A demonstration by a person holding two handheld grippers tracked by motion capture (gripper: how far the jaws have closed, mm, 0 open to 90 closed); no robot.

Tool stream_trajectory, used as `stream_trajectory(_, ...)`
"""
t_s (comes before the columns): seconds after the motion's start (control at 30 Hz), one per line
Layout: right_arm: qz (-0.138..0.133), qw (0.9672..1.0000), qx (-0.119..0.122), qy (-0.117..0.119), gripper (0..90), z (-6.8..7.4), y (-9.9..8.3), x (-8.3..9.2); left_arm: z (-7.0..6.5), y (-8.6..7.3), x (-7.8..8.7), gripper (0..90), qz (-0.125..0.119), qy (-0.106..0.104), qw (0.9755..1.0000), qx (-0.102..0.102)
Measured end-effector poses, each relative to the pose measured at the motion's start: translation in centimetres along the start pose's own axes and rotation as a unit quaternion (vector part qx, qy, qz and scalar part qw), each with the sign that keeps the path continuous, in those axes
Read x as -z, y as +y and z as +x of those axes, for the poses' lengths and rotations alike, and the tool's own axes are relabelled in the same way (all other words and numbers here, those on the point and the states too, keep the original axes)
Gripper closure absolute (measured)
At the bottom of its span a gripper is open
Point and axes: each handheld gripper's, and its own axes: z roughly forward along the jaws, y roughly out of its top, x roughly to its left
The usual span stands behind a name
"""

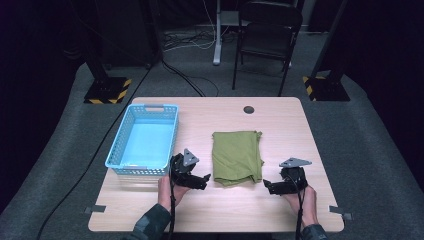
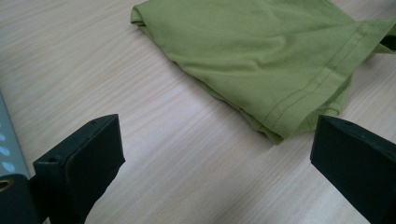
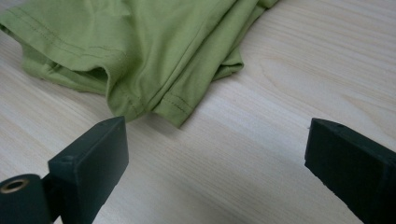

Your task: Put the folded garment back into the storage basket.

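1. While your hands are resting on the near part of the table (image 1: pixel 280 117), you are holding the left gripper (image 1: pixel 206 181) just off the near-left corner of the cloth (image 1: pixel 236 156), its jaws pointing toward it.
2. You are keeping that gripper's jaws spread wide, gripping nothing; in the left gripper view, bare wood is showing between them and the cloth's (image 2: pixel 271 56) stitched hem is lying just beyond.
3. You are holding the right gripper (image 1: pixel 267 185) just off the cloth's near-right corner, aimed back toward it.
4. Its jaws are also standing wide apart with nothing in them; in the right gripper view, a folded corner of the cloth (image 3: pixel 140 51) is sitting close to the left jaw's tip, and whether they are touching is not clear.
5. The green cloth is lying folded flat near the table's middle, between your two grippers.
6. A blue basket (image 1: pixel 116 146) is sitting left of the cloth, apart from it, with your left gripper near its closest corner.
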Motion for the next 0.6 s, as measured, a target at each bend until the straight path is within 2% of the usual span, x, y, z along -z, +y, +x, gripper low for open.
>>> stream_trajectory(0.27,0.000,0.9999,0.012,0.003,5.7,0.4,0.5,-0.4,0.2,0.5,-0.7,2.5,0.007,0.001,1.0000,0.006)
stream_trajectory(0.6,-0.002,0.9998,0.020,0.005,6.1,0.7,1.0,-0.7,0.3,1.0,-1.3,3.0,0.010,0.000,0.9999,0.004)
